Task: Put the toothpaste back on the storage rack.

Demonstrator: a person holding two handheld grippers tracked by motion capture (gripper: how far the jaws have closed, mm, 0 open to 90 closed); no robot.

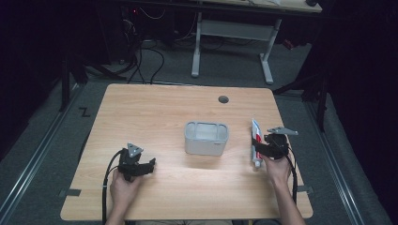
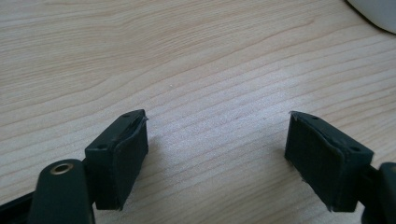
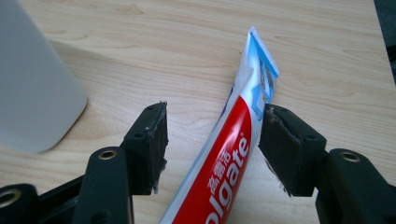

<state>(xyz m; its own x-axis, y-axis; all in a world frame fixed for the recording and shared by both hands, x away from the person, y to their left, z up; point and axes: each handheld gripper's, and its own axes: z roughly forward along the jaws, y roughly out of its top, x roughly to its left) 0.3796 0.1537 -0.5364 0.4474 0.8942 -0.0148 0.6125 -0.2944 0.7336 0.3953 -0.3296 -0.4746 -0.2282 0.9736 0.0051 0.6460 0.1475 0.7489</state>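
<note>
One wooden table [image 1: 141, 112], grey bin [image 1: 206, 138] mid, grey carpet [image 1: 328, 140], dark room.

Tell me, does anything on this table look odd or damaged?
Slightly: the toothpaste tube looks dented and bent near its flat crimped end, lying between the open right tongs. The pads have frayed edges. The white bin stands upright.

Tube [image 3: 224, 158]: white letters "olgate" are showing on the red band, running lengthwise along it, the first letter cut off at the bottom edge of the right gripper view. Small Chinese characters are sitting just above the word, too small to read. Print on the blue-and-white crimped end is staying illegible.
</note>
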